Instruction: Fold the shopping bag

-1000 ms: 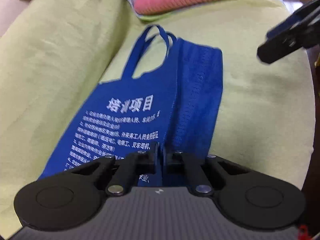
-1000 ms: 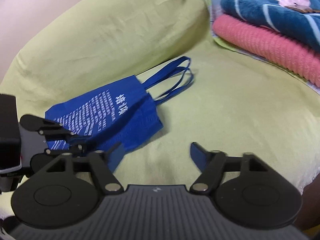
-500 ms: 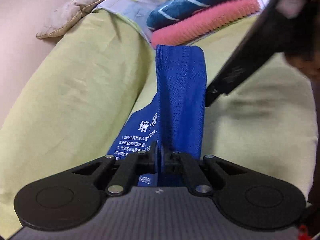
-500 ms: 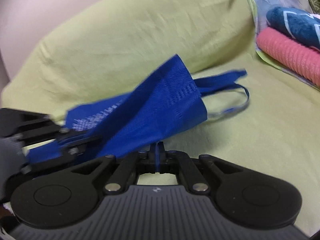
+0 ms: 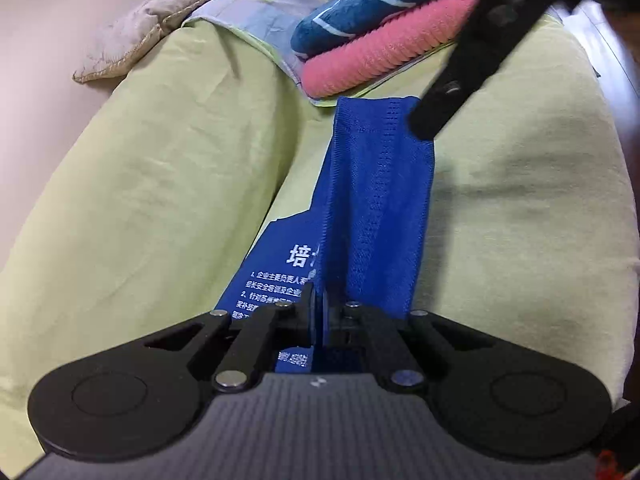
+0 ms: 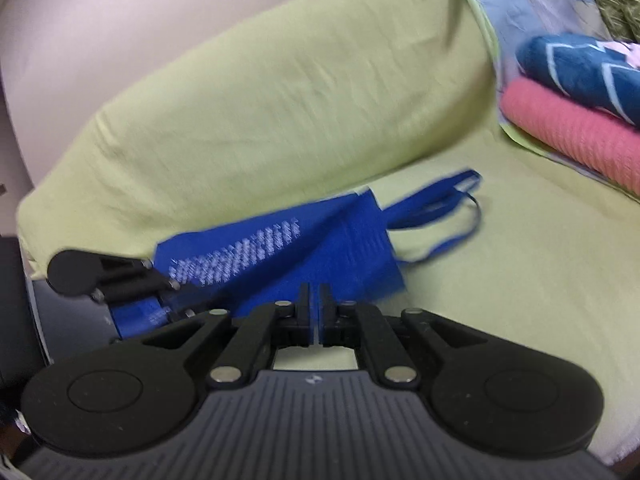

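Note:
A blue shopping bag point(image 5: 380, 184) with white print lies on a green-covered sofa, one long flap lifted and stretched between both grippers. My left gripper point(image 5: 318, 292) is shut on the near end of that flap. At the far corner, my right gripper point(image 5: 424, 124) pinches the same edge. In the right wrist view the bag point(image 6: 280, 248) sags to the left, and my right gripper point(image 6: 314, 292) is shut with a thin blue strip between its fingers. The left gripper point(image 6: 172, 284) grips the bag's left end. The handles point(image 6: 452, 208) trail on the seat.
Folded pink point(image 5: 384, 60) and dark blue towels point(image 5: 360, 16) are stacked on a patterned cloth at the far end of the seat. A beige cushion point(image 5: 148, 32) rests on the green backrest point(image 5: 140, 168). Bare green seat point(image 6: 500, 300) lies to the right of the bag.
The right gripper went from open beside the bag to shut on its edge, then rose with it. The flap now stands off the seat, held taut between both grippers.

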Motion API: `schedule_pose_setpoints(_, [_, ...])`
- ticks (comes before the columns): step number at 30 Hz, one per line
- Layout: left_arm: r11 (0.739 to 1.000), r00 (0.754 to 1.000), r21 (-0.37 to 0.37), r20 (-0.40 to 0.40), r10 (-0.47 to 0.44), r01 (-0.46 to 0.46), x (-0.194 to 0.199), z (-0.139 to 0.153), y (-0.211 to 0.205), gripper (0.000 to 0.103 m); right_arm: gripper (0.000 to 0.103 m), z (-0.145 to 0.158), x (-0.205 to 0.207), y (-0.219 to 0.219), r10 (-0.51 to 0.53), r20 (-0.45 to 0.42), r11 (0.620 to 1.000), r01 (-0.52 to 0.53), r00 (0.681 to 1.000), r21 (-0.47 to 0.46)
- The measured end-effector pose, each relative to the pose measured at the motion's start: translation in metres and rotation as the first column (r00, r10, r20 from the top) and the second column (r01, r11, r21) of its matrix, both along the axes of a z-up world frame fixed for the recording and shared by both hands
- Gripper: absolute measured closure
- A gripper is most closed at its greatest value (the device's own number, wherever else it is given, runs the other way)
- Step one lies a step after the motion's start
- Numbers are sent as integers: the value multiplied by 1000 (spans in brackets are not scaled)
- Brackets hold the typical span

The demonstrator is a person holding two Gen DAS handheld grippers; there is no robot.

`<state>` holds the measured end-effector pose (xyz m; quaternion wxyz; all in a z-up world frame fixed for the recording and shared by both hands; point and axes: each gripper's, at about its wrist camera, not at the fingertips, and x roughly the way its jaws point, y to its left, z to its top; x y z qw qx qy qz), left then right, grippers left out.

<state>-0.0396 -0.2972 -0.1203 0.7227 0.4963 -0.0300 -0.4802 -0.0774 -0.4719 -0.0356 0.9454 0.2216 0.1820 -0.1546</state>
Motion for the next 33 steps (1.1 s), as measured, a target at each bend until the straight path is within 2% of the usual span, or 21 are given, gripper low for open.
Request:
schedule_pose_setpoints(6, [998,998,23,7,-55,55,-5,-8,10,102,100,-32,50,-13,4,-146,1000,-3,989,5])
schedule_pose_setpoints(10, [992,994,78,12,-105,104,-8,-20,16,102,100,-42,64,-22,9,-165,999,-3,986,32])
schedule_pose_setpoints(15, [966,986,209,45,-161,148,-9,-46,16,102,103,-52,69,-42,-6,-163,991,27,987,129])
schedule_pose_setpoints(19, [962,984,222,47,-175,160,-8,-50,13,103,103,-55,49,-50,-20,-148,977,51,989,206])
schedule_pose_setpoints(20, [962,984,220,45,-174,160,-8,-50,12,103,98,-55,41,-51,-7,-136,971,39,991,236])
schedule_pose_setpoints(22, [962,982,219,54,-179,163,-9,-52,13,103,69,-54,26,-54,18,-105,956,14,994,293])
schedule_pose_setpoints(23, [961,981,221,63,-183,165,-10,-53,13,103,46,-53,20,-54,21,-82,952,5,996,306])
schedule_pose_setpoints(24, [961,980,222,68,-184,165,-10,-53,13,103,42,-51,14,-54,17,-55,951,1,998,309])
schedule_pose_setpoints(28, [961,981,223,67,-180,161,-9,-52,10,103,42,-45,13,-64,-4,48,922,-15,999,386])
schedule_pose_setpoints(29, [961,981,224,68,-180,161,-9,-52,10,103,43,-45,17,-68,-14,61,914,-12,998,406])
schedule_pose_setpoints(30, [961,981,223,70,-180,160,-9,-52,10,103,50,-46,22,-71,-28,66,907,-2,997,422])
schedule_pose_setpoints(31, [962,981,221,74,-179,159,-9,-53,11,103,63,-48,27,-75,-40,67,897,6,997,443])
schedule_pose_setpoints(32, [963,981,220,79,-179,158,-10,-53,11,103,99,-52,32,-78,-45,55,881,14,997,473])
schedule_pose_setpoints(33, [963,980,218,84,-179,157,-10,-53,11,103,101,-56,36,-81,-53,40,865,26,998,501])
